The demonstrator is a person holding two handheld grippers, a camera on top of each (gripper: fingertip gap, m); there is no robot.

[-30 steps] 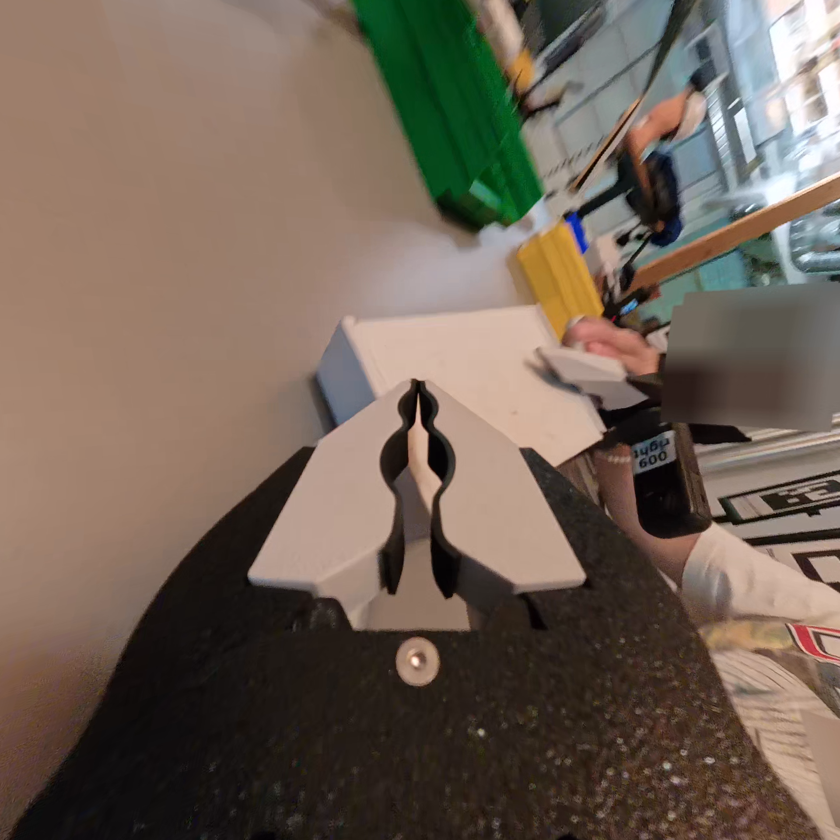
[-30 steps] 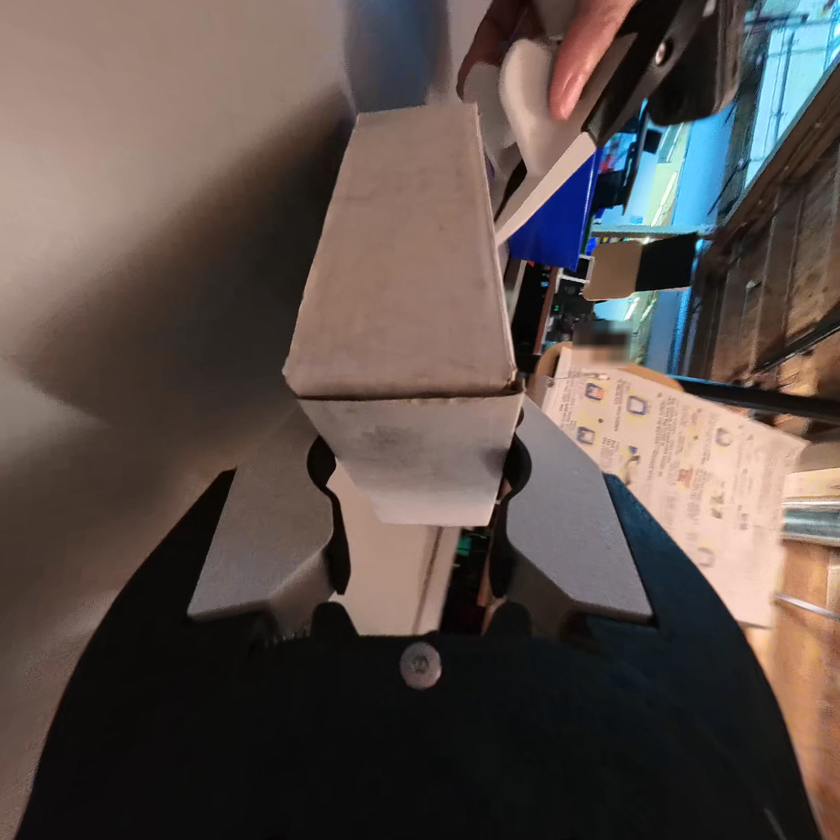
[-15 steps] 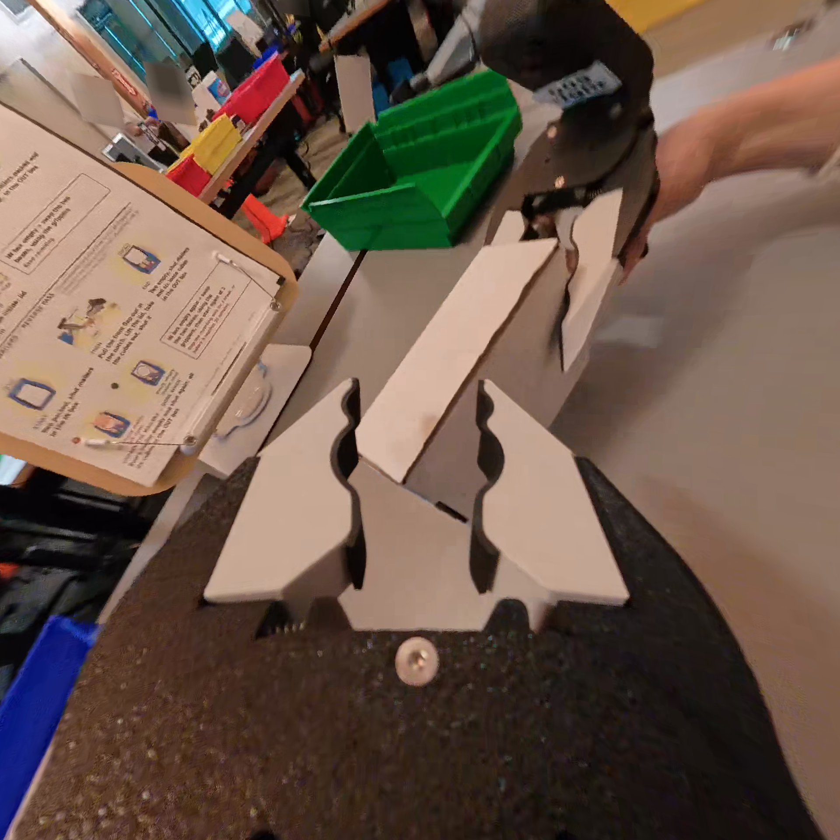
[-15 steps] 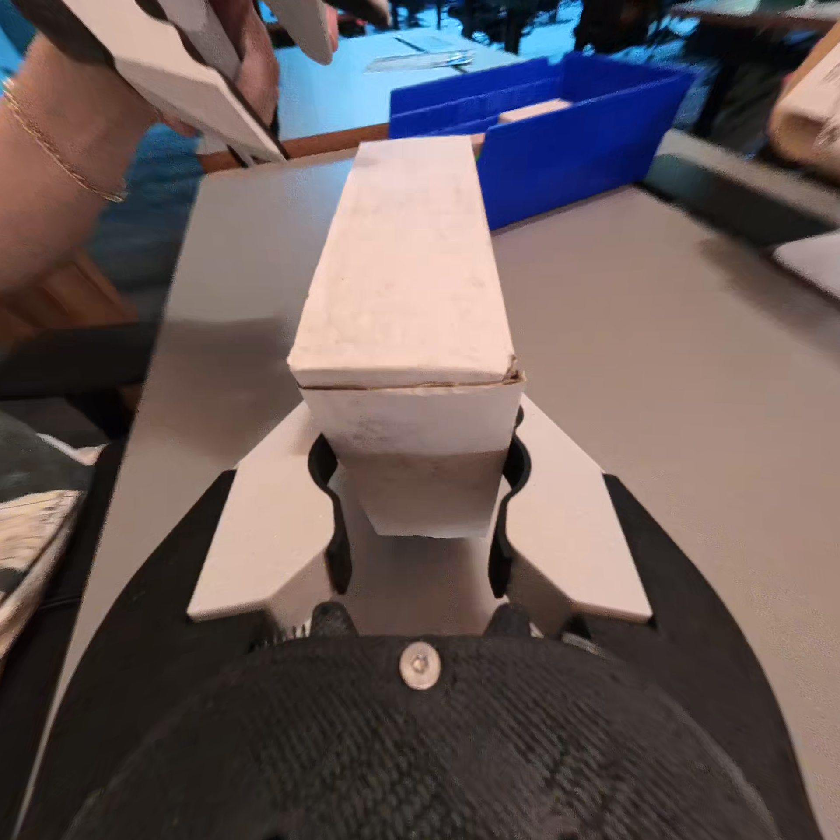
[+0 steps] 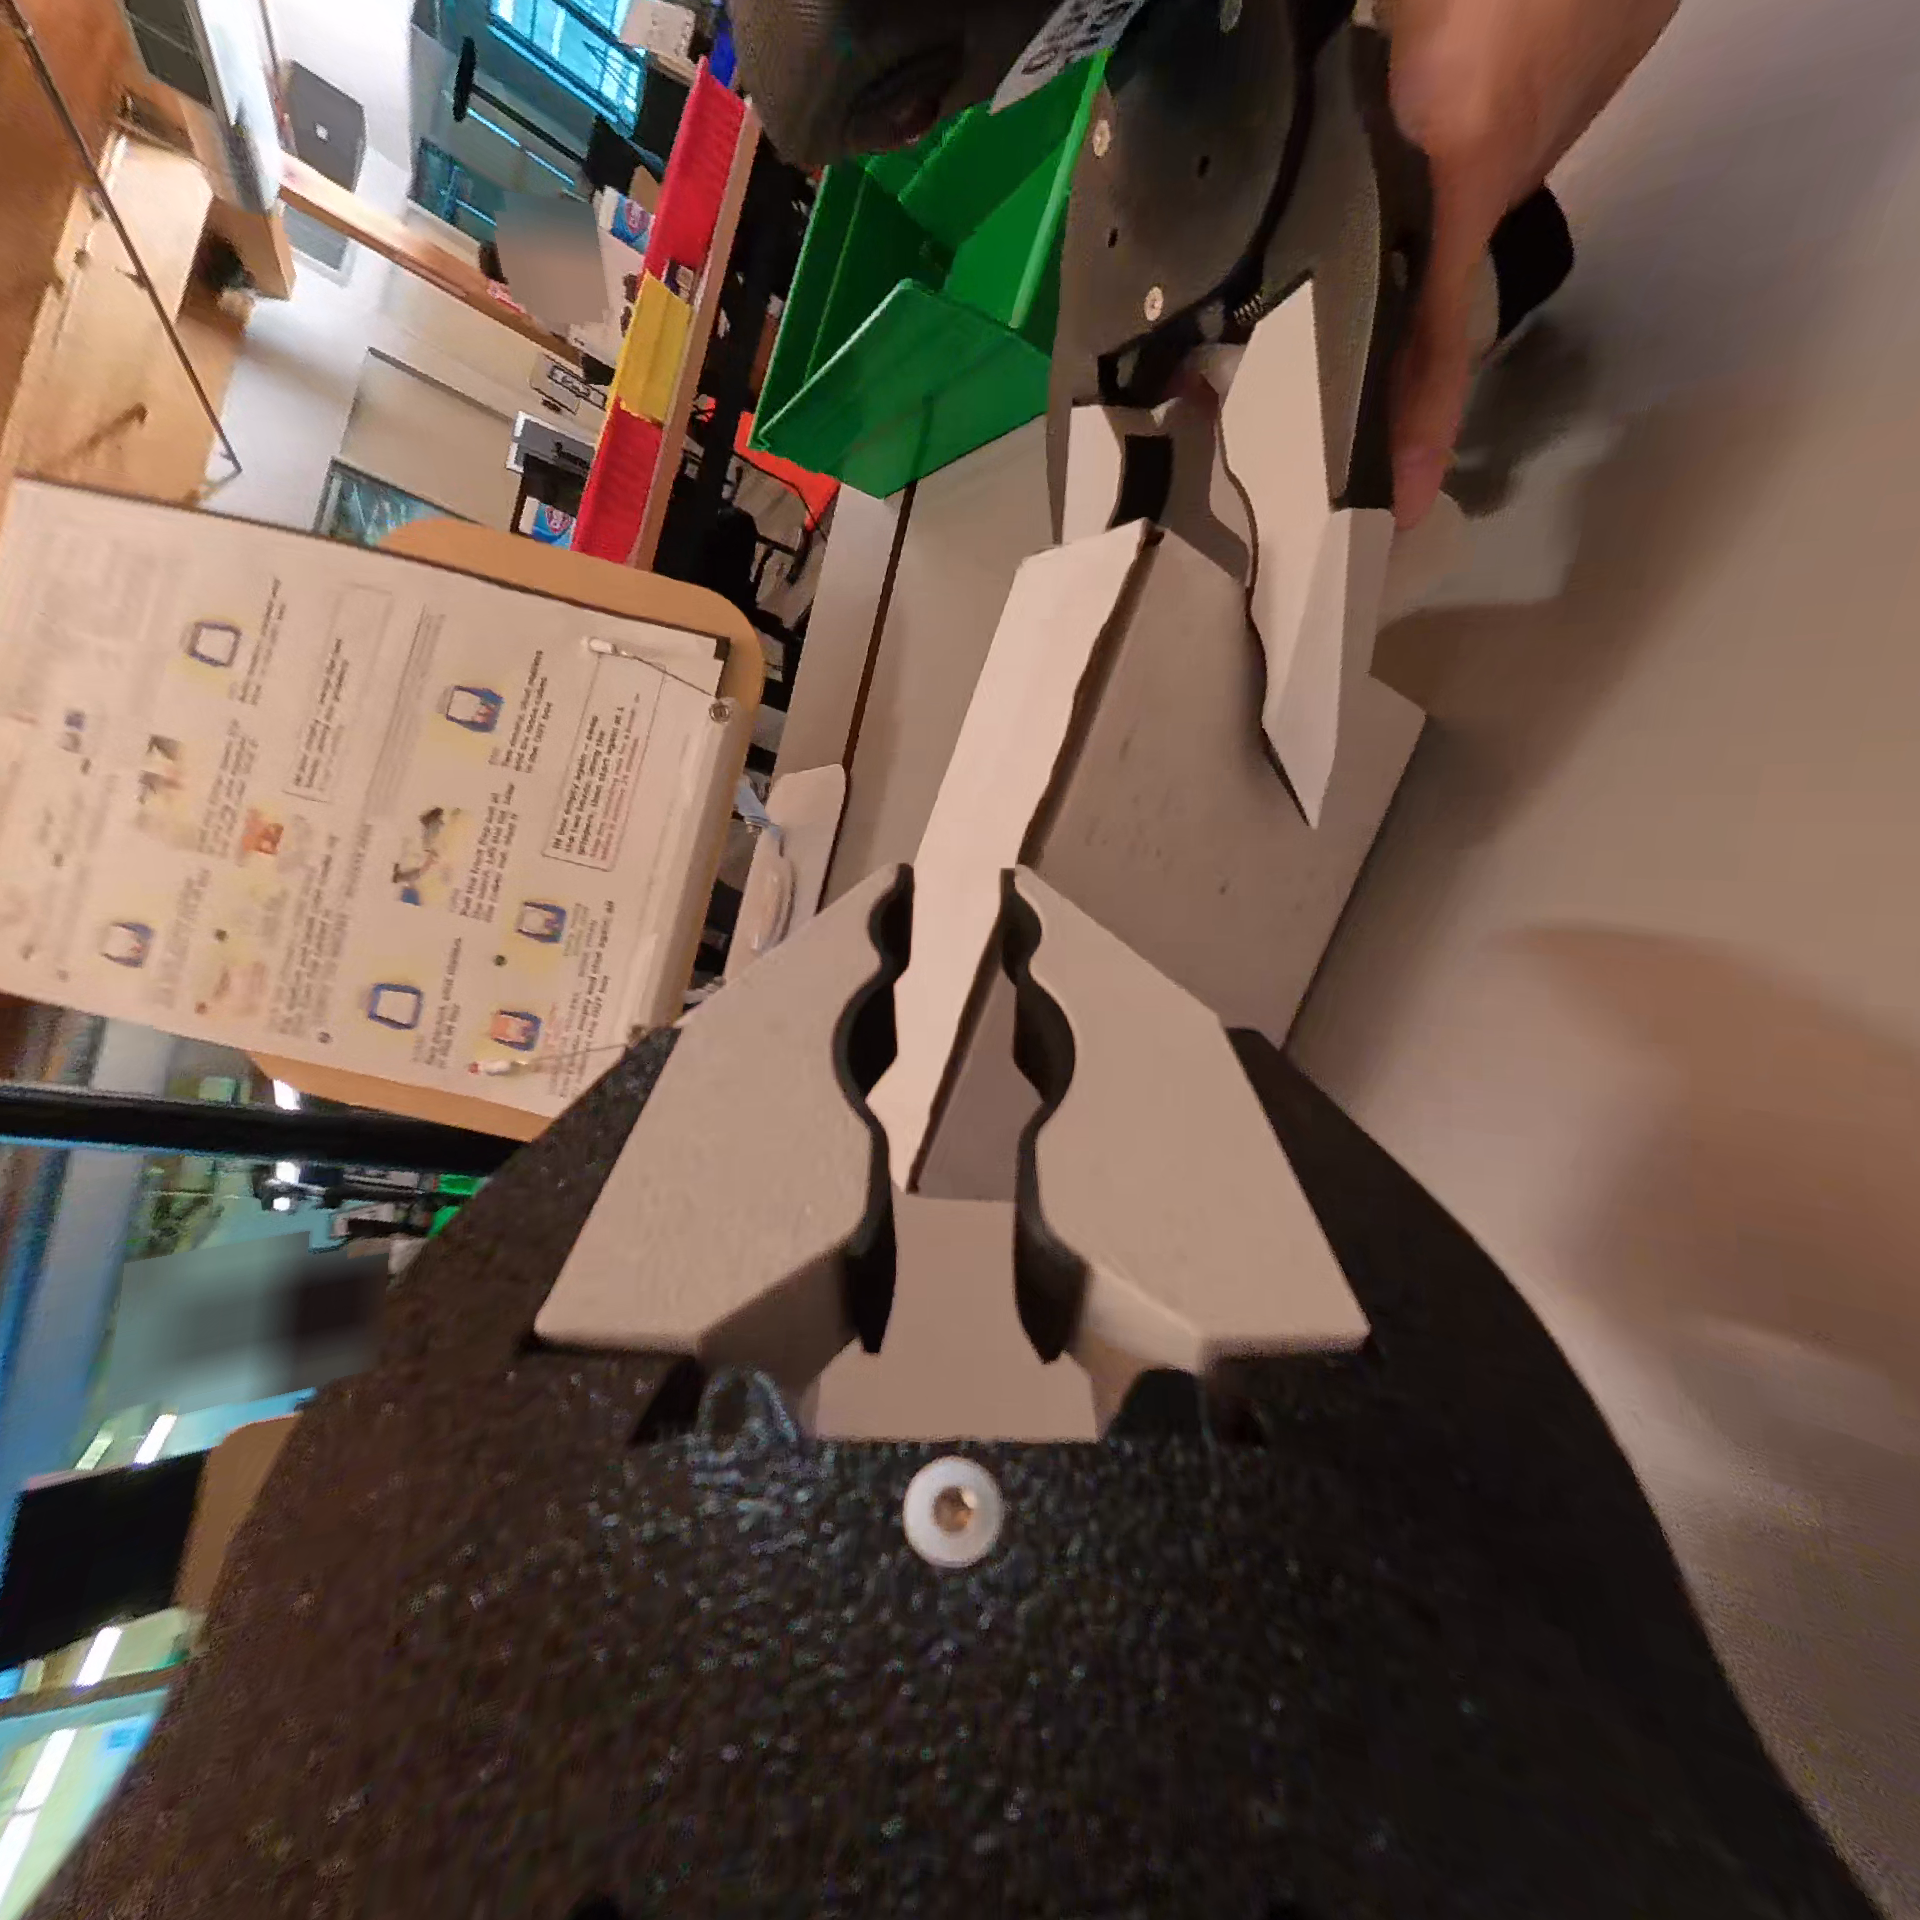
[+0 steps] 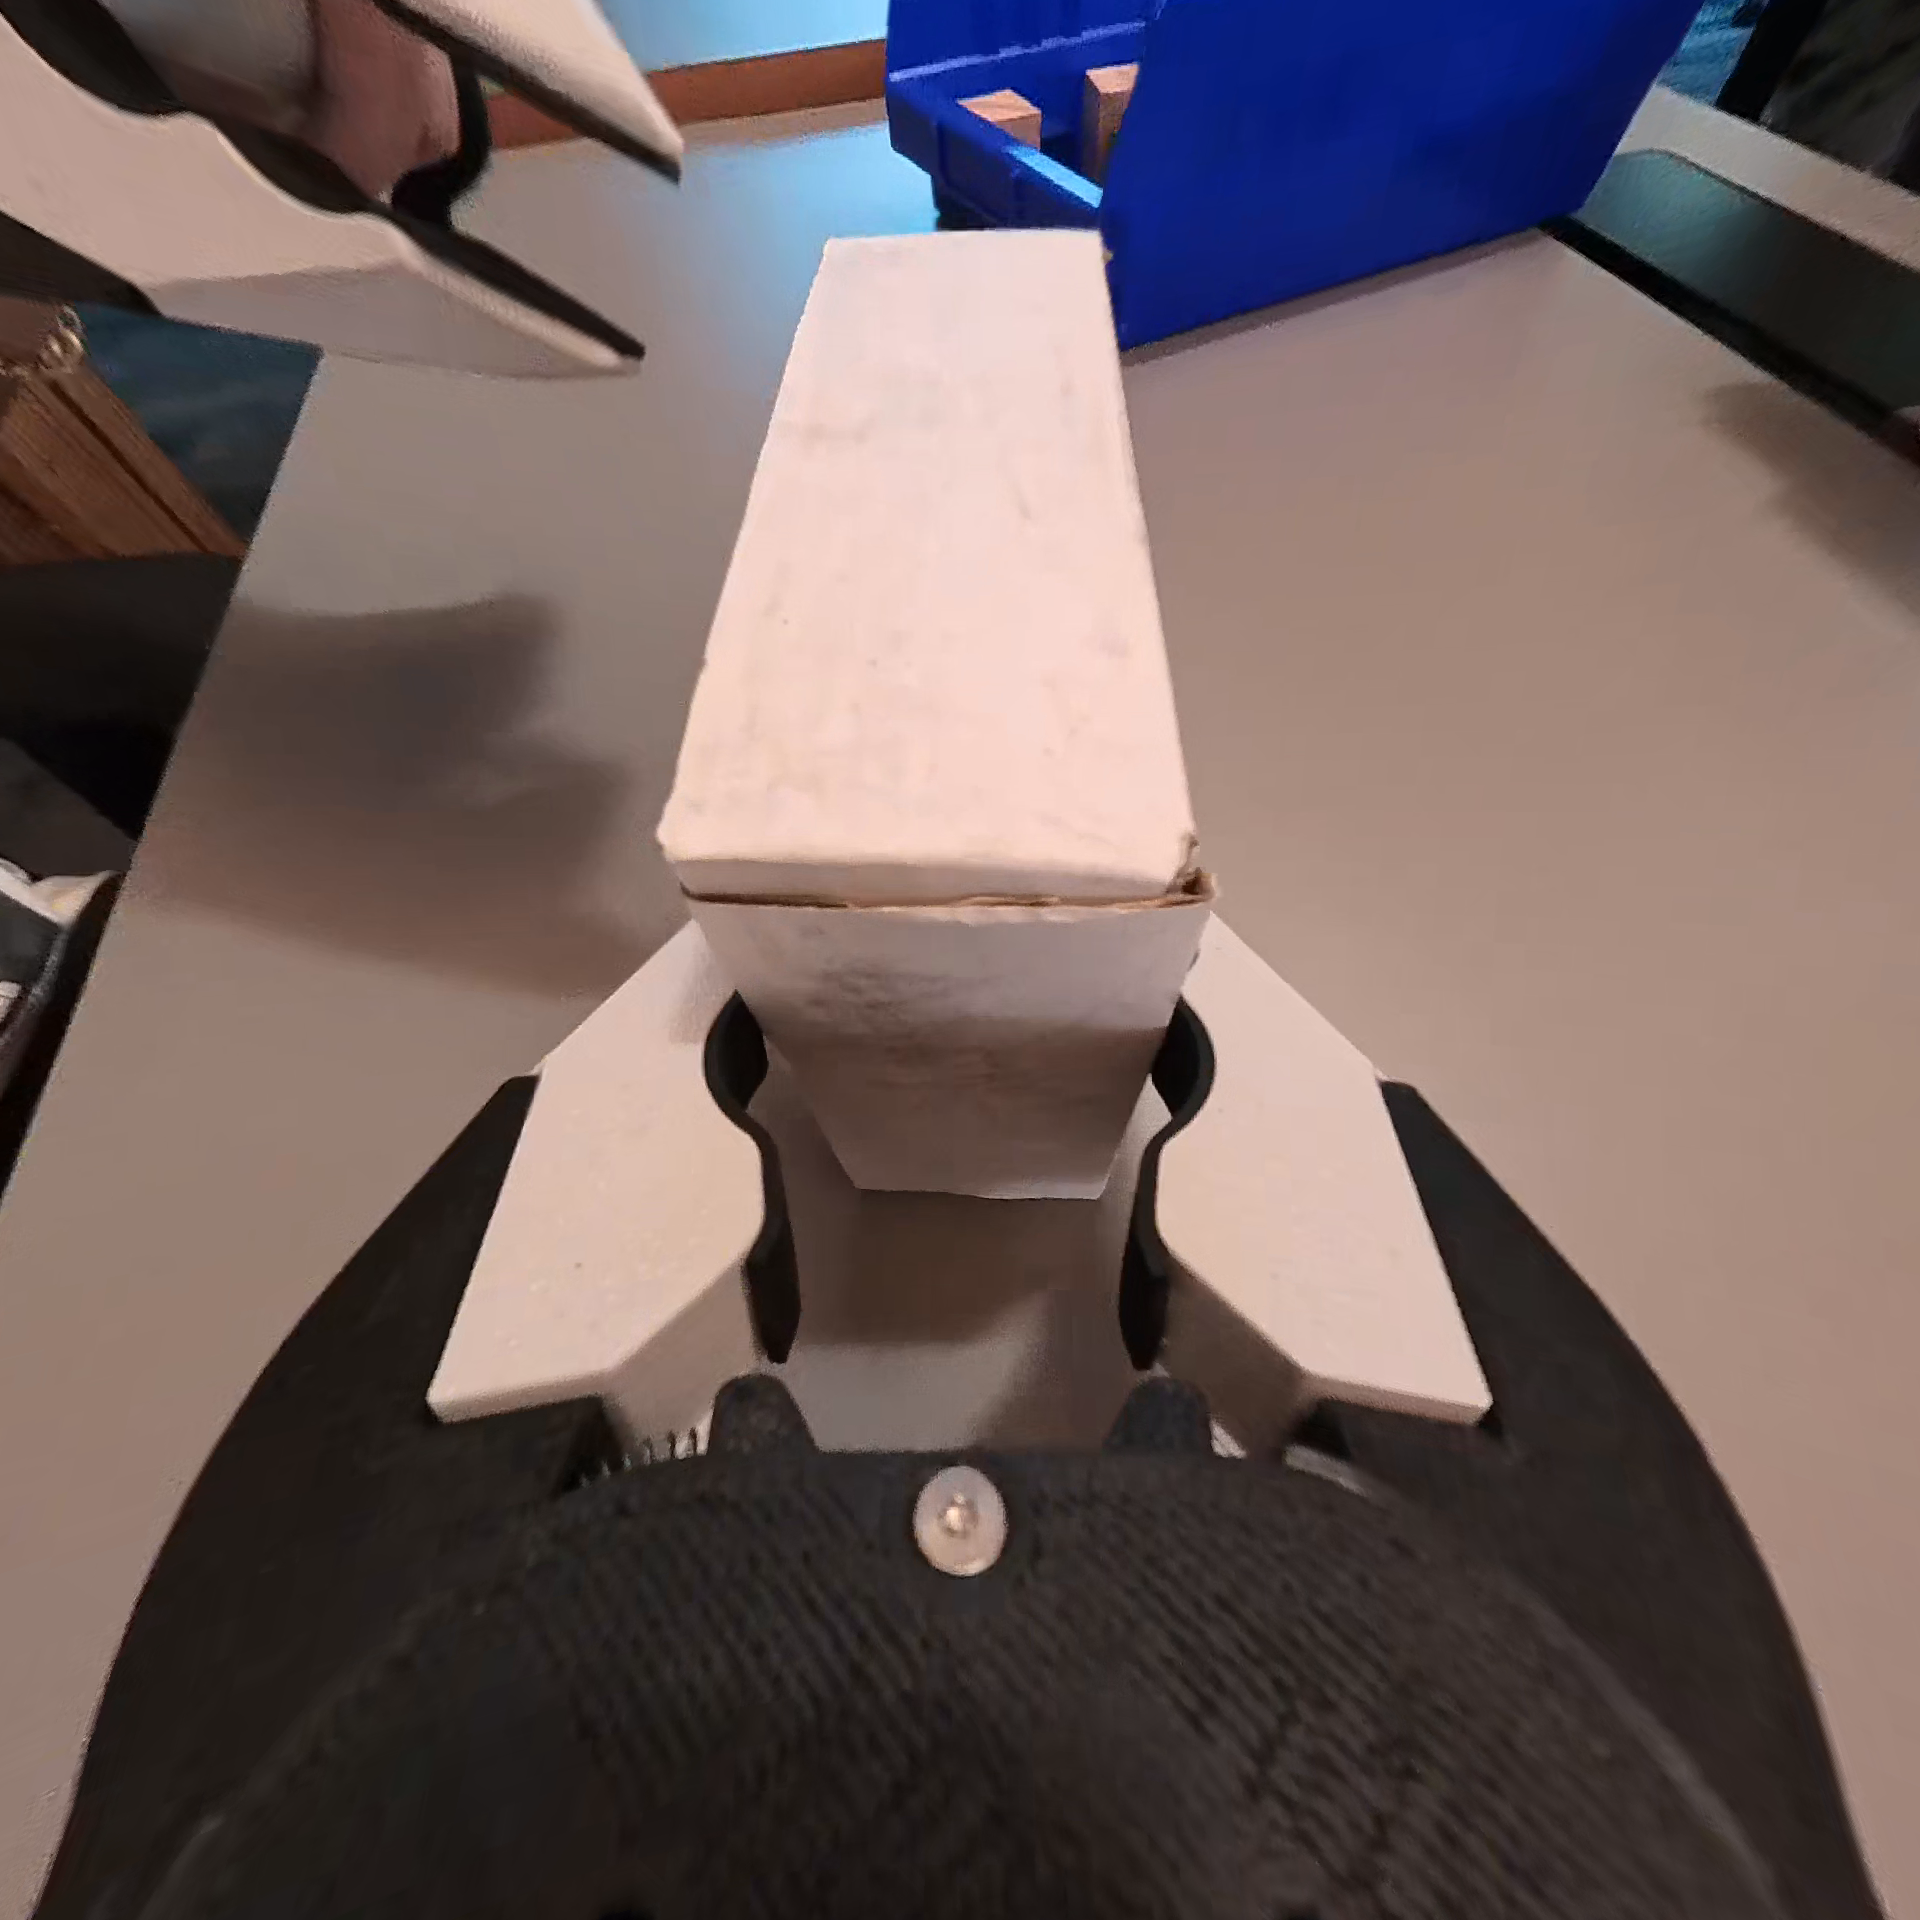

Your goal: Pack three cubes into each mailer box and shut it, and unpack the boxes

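- Across the grey table [image 6: 1455, 623], the largest thing in either view, a long white mailer box [image 6: 935, 582] lies flat with its lid folded down; the right wrist view looks straight along its top.
- Only the right wrist view shows the blue bin [image 6: 1351, 156] at the box's far end, just beside it, with two wooden cubes [image 6: 1013, 120] poking above its rim.
- Only the left wrist view shows the green bin [image 5: 925, 343] farther down the table and a clipboard with a printed sheet [image 5: 343, 769] off the table's edge.
- The right gripper [image 6: 961, 1049] has its fingers set wide on either side of the box's near end, the pads against the end walls, so it is clamped on the box; the left wrist view shows this same gripper from the opposite end, with a hand [image 5: 1455, 208] around it.
- The left gripper [image 5: 956, 904] is narrowly parted, and the edge of the lid shows in the gap, though I cannot tell whether the pads touch it; in the right wrist view its fingers [image 6: 343, 301] appear at upper left, above the table and beside the box.
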